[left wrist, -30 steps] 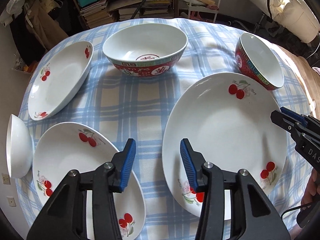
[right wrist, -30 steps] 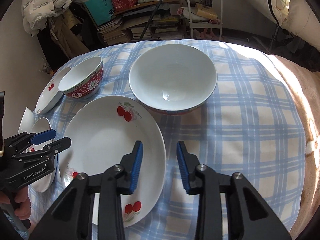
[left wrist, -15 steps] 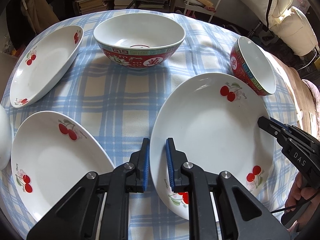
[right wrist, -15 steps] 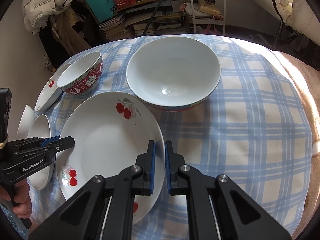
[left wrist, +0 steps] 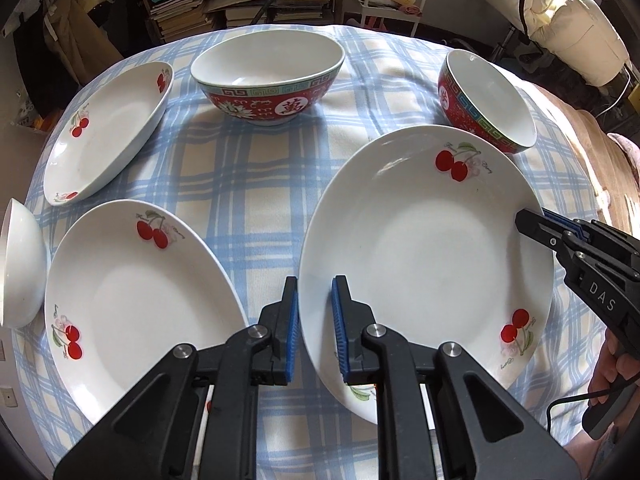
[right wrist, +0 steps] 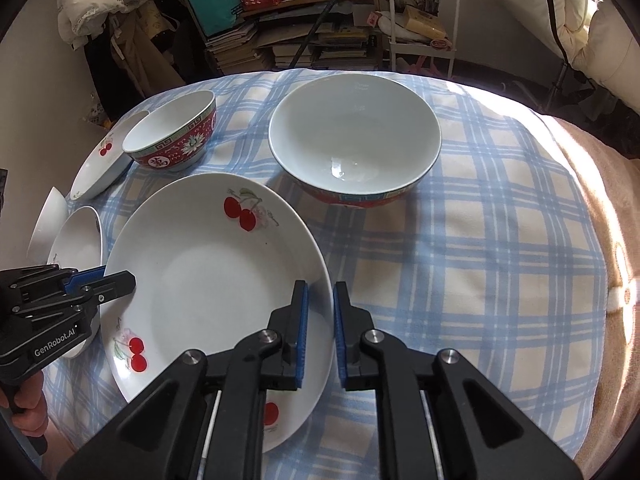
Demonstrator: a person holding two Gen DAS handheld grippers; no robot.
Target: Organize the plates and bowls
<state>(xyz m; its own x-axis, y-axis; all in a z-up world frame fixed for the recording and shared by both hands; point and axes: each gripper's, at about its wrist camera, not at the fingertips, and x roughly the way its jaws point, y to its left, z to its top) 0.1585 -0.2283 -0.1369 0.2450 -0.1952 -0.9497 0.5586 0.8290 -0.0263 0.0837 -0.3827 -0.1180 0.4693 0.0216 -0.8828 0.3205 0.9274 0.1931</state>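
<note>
Both hand-held grippers are clamped on the big cherry plate (left wrist: 424, 264) near the front edge of the desk (left wrist: 272, 184): the left hand-held gripper (left wrist: 314, 320) has its blue pads nearly together on the plate's left rim, and the right hand-held gripper (right wrist: 320, 320) pinches the opposite rim the same way. Whether the plate is clear of the checked cloth cannot be told. By the look of things the sorting has barely begun, since nothing is stacked. A second cherry plate (left wrist: 132, 304) lies just beside the held one toward the front left corner, a third plate (left wrist: 108, 132) sits at the left edge, and a small white bowl (left wrist: 20, 272) pokes in at the far left. The large red bowl (left wrist: 268, 80) stands toward the back edge, and the other red bowl (left wrist: 488, 100) stands at the back right, close behind the held plate. All of these seem left to gather.
</note>
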